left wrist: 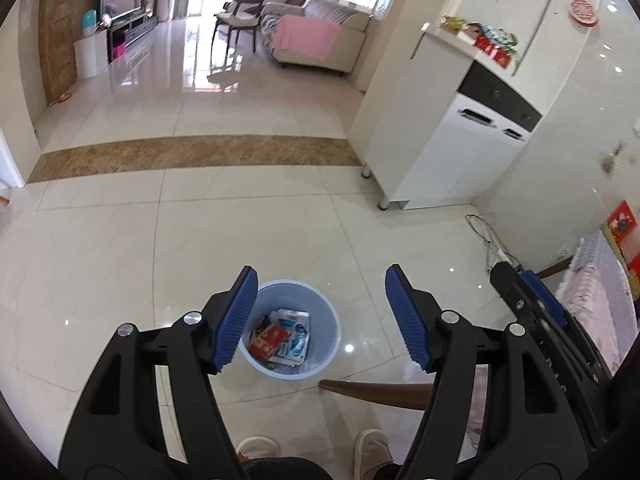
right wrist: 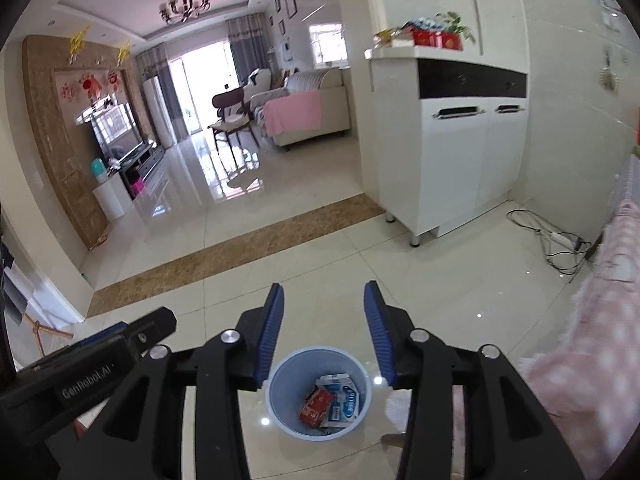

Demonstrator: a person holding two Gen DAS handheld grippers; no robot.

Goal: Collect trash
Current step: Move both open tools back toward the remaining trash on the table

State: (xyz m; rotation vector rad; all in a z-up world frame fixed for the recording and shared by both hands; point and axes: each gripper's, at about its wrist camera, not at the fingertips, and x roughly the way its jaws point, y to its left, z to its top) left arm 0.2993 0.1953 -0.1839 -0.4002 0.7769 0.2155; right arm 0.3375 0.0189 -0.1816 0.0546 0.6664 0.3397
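glossy cream floor tiles [left wrist: 248, 232] fill most of both views, crossed by a brown marbled strip [left wrist: 192, 158] that runs across the middle of the left wrist frame, and beyond it i see a living room with a pale sofa [left wrist: 320, 36] under a pink blanket [left wrist: 304, 38] in the upper centre. my left gripper [left wrist: 320, 320] has its jaws spread wide with nothing between the ribbed blue pads [left wrist: 236, 324]; the round pale blue trash bin [left wrist: 294, 330] stands on the floor below, showing in the gap near the left pad at the lower centre of the frame. inside it lie a red wrapper [left wrist: 270, 340] and white and blue packets [left wrist: 296, 332], crumpled and flat. my right gripper [right wrist: 324, 332] also has its jaws apart, narrower than the left, and holds nothing; in its view the bin [right wrist: 280, 384] sits straight under the gap at the bottom centre, clear of the fingertips. a white cabinet [right wrist: 452, 152] on short metal legs stands at the upper right, with red boxes [right wrist: 438, 38] on top and cables [right wrist: 560, 240] on the tiles beside it. pink patterned cloth [right wrist: 592, 340] fills the right edge, and my slippers [left wrist: 372, 448] show at the bottom of the left wrist view.
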